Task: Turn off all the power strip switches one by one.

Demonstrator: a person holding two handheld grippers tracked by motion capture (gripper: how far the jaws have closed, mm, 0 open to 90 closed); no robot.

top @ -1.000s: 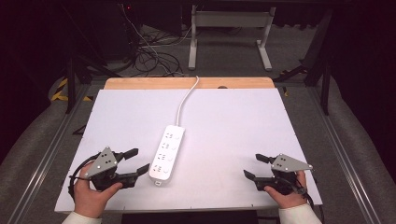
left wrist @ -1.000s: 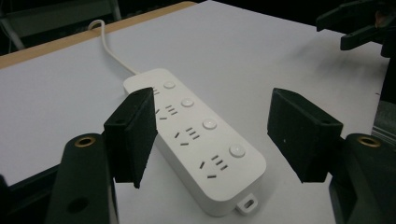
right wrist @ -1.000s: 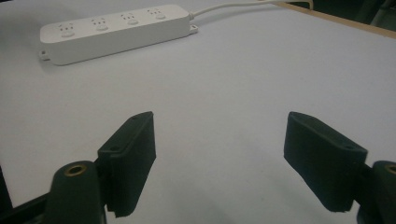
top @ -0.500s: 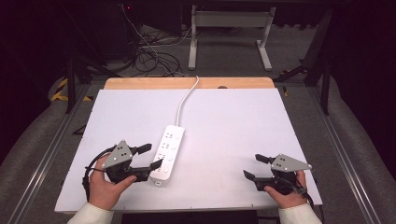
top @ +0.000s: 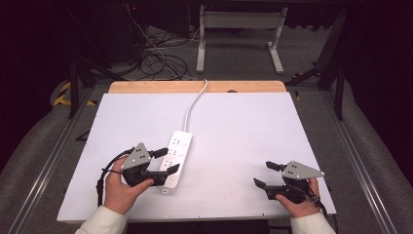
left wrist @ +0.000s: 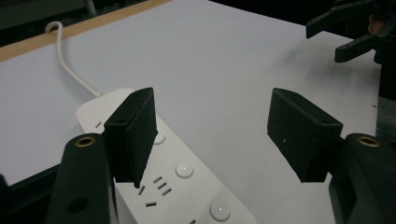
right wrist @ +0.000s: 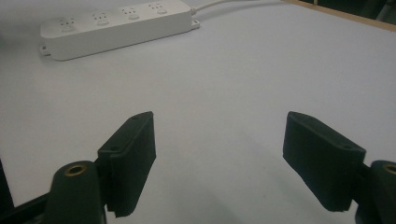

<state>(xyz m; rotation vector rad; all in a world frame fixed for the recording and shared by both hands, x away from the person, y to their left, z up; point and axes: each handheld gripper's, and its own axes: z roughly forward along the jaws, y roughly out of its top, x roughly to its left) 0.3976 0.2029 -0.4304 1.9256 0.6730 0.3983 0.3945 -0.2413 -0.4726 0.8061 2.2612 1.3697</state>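
1. A white power strip is lying flat near the middle of a white worktop, its cord running off its far end toward the worktop's wooden back edge.
2. The left claw is sitting at the strip's near end, on the strip's left side, held in a person's hand.
3. Its jaws are standing wide apart and gripping nothing; in the left gripper view one pad is hovering over the strip's sockets while the other is hanging over bare worktop to the strip's right.
4. The right claw is resting well to the right of the strip, near the worktop's front edge, its jaws also spread and empty.
5. Likely risk: the jaws are not straddling the strip squarely, so closing now could pinch one edge and skid or twist the strip.
6. Another risk: a pad pressing down on the strip's round buttons could switch a socket.
7. The cord could tug the strip back if lifted.
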